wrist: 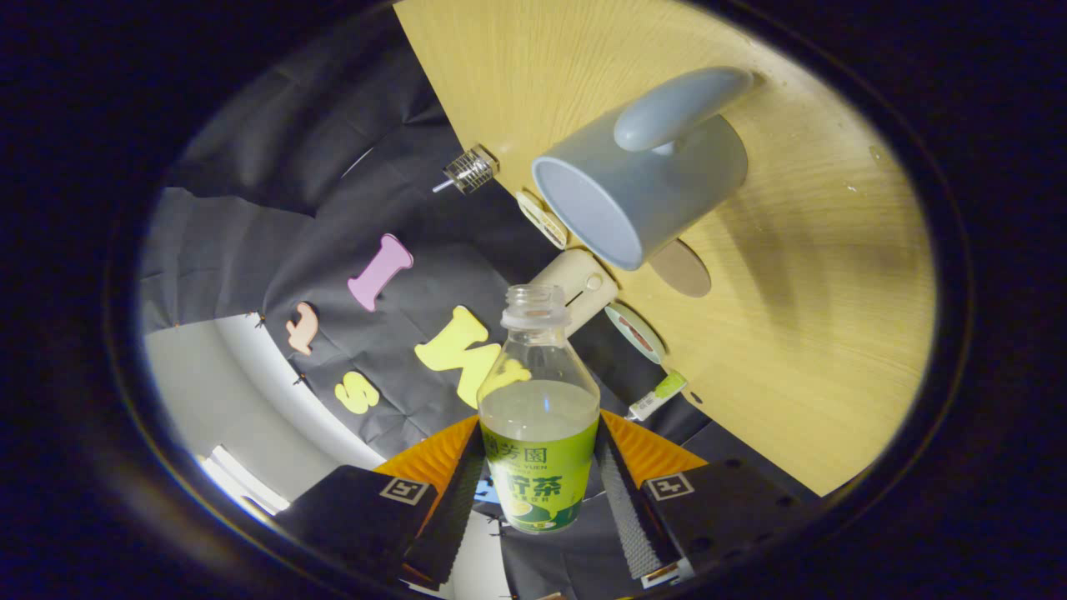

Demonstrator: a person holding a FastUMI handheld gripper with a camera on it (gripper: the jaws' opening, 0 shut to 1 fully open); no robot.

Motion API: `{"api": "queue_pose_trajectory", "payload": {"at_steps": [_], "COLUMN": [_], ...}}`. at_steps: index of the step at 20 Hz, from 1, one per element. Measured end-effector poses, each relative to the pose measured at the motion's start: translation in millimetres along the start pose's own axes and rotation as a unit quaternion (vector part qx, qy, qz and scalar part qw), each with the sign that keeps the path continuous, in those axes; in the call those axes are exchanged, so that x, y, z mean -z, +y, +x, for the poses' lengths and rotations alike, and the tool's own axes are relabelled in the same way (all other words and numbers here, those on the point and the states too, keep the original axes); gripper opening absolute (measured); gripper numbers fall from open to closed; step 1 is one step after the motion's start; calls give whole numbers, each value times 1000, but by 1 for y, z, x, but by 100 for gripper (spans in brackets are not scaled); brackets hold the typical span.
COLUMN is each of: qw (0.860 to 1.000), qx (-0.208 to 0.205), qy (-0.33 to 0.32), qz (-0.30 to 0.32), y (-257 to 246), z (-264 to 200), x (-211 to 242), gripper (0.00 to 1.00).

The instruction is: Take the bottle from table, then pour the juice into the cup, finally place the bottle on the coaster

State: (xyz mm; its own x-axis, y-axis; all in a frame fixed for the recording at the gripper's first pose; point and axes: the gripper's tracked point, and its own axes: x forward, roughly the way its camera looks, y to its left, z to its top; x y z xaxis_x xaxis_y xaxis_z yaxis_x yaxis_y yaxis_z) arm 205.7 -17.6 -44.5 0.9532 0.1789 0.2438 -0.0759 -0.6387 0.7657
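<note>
claw (540, 483) rolled sideways, clamped on uncapped bottle (539, 417) (mouth just short of cup (642, 187))

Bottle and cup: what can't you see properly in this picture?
- Bottle: in the gripper view its lower sides sit behind the two fingers pressing on it.
- Cup: its bottom inside is shadowed, so any juice there cannot be told.
- Coaster: partly hidden behind the cup.
- Small things along the table edge: too small to name.
</note>
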Motion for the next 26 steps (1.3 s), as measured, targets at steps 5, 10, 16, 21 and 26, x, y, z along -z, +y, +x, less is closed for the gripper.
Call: {"api": "queue_pose_trajectory", "payload": {"at_steps": [5,10,16,21,26], "qw": [997,986,968,931,852], "qx": [10,38,19,49,79], "qy": [-2,-19,-38,-55,-75], "qz": [-72,-161,-246,-357,-512], "y": [0,8,26,26,31], "z": [0,2,-4,-6,-10], "x": [3,-1,-4,-2,6], "gripper": [79,79,79,79,79]}}
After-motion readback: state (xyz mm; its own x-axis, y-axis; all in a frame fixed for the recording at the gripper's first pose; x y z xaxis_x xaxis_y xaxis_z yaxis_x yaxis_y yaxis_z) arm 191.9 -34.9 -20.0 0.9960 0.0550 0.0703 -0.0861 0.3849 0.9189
